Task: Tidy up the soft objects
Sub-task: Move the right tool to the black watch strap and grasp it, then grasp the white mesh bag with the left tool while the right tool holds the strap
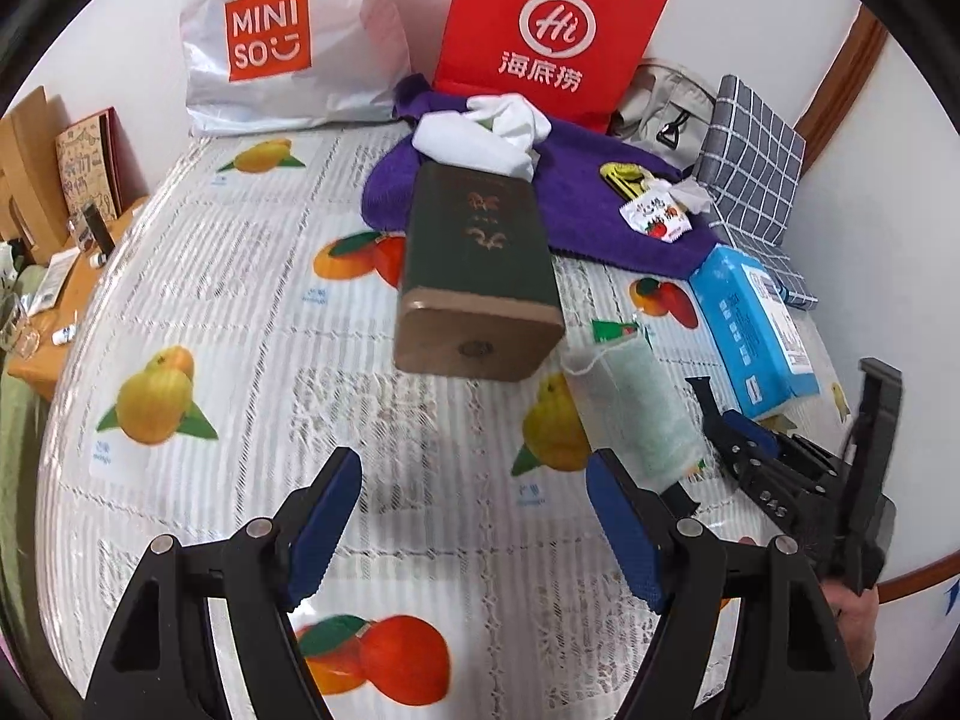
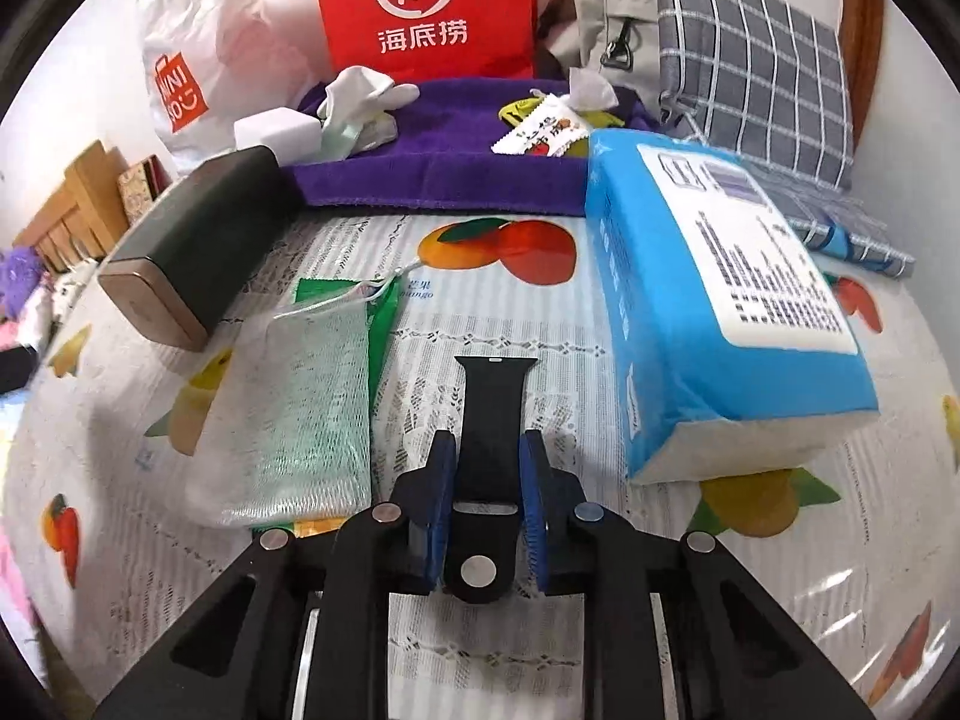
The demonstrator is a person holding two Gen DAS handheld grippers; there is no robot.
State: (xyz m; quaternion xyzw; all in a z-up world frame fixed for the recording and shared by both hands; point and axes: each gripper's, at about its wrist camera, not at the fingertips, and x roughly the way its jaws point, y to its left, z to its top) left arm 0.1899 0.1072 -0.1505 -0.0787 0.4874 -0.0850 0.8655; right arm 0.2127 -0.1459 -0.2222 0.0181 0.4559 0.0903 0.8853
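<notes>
In the right wrist view my right gripper (image 2: 487, 444) is shut on a black watch strap (image 2: 495, 396), whose free end lies flat on the fruit-print tablecloth (image 2: 510, 312). A mesh pouch (image 2: 300, 408) with something pale green inside lies just left of the strap. A blue tissue pack (image 2: 720, 312) stands to its right. In the left wrist view my left gripper (image 1: 474, 468) hangs open over bare cloth with nothing between its fingers. The mesh pouch (image 1: 630, 414) lies to its right, and the right gripper (image 1: 741, 429) beyond that. A purple towel (image 1: 588, 216) lies at the back.
A dark green box (image 1: 480, 276) lies mid-table, its far end on the towel. White cloth (image 1: 480, 138) and a snack packet (image 1: 654, 216) sit on the towel. Behind it stand a red bag (image 1: 552, 30), a white Miniso bag (image 1: 282, 42), a beige bag (image 1: 660, 102) and a plaid cloth (image 1: 750, 162).
</notes>
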